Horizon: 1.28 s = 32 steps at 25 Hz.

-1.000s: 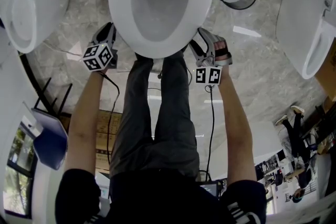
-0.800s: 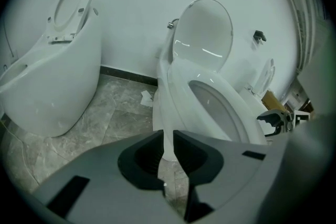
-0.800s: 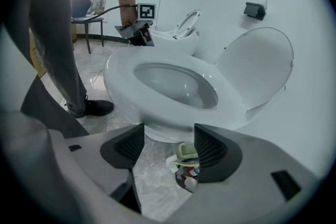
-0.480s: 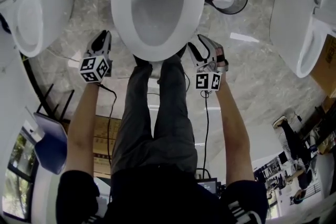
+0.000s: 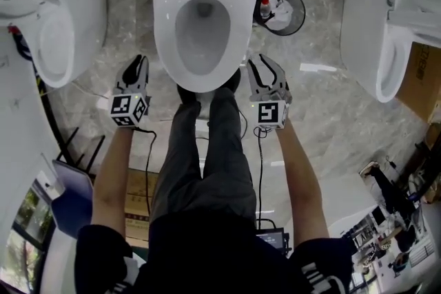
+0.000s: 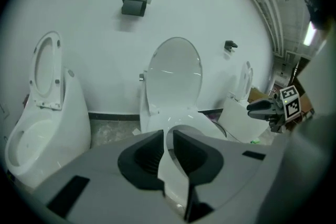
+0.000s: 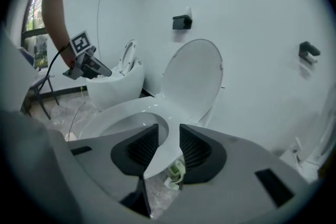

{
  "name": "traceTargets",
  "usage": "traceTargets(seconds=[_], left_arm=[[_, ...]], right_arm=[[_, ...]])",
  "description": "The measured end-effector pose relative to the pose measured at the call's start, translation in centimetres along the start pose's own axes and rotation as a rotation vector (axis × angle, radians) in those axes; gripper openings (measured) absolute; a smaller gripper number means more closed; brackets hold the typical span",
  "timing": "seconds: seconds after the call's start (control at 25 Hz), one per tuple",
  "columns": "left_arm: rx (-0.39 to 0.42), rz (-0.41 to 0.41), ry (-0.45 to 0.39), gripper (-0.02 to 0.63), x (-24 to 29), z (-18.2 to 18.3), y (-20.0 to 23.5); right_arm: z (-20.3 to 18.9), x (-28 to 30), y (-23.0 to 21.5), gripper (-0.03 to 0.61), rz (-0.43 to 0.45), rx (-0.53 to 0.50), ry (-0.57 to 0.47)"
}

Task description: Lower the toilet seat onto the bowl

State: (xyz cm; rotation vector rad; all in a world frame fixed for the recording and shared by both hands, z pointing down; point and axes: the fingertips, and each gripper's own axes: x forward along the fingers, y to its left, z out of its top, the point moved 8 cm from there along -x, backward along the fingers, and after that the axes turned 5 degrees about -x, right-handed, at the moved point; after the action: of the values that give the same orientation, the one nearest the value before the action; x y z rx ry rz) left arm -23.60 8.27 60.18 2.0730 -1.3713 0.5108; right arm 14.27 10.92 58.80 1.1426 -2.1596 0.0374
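At the middle toilet: the seat (image 5: pixel 165 38) was found lying flat around the opening of the bowl (image 5: pixel 202 45), and only the lid (image 7: pixel 194 78) was seen upright against the wall (image 7: pixel 252 18).
Task state: the lowering was judged as already done, since no gap between seat and bowl could be made out in any view.
Left tongs (image 6: pixel 169 136): the jaws were seen nearly together, with a thin slit between them. Nothing was gripped, and only the far bowl was visible through the slit.
Right tongs (image 7: pixel 168 131): the jaws had just been closing and were seen with a wider gap. Nothing was caught between them, and the seat rim was visible only behind them.
Key relation: the long axis of the seat was laid from the wall end toward the person's legs (image 5: pixel 207 148). Its front end was placed between the two tongs, ahead of and below both.
Nearer hand: neither was clearly nearer. The left tongs were seen just beside the front left of the bowl and the right tongs just beside the front right, both apart from it.
Next move, as a judgement: if the seat had to be touched again, it could be reached by a move inward and down from either side.
Surroundings: a waste bin (image 5: pixel 282 10) was seen on the floor (image 5: pixel 324 100) to the right of the toilet, well apart from both tongs.
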Motion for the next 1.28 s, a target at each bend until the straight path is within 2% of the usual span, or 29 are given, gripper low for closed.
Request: traceTargets(seconds=[0.16, 0.28, 0.6, 1.0, 1.28], left_arm=[[0.033, -0.012, -0.080, 0.071, -1.9, 4.5, -2.1], [0.057, -0.019, -0.145, 0.066, -3.6, 8.2, -3.6], [0.178, -0.038, -0.308, 0.057, -8.3, 17.2, -7.8], [0.248, -0.045, -0.428, 0.041, -12.5, 23.6, -11.2], [0.244, -0.055, -0.525, 0.031, -15.6, 27.1, -13.2]], right_arm=[[3.4, -2.0, -2.7, 0.112, -0.043, 0.142, -0.052], [6.5, -3.6, -4.9, 0.065, -0.069, 0.219, -0.090], [13.8, -8.4, -10.2, 0.046, -0.120, 0.346, -0.193], [19.4, -12.6, -13.2, 0.028, -0.142, 0.401, -0.283], [23.5, -15.7, -14.5, 0.020, -0.165, 0.435, -0.351]])
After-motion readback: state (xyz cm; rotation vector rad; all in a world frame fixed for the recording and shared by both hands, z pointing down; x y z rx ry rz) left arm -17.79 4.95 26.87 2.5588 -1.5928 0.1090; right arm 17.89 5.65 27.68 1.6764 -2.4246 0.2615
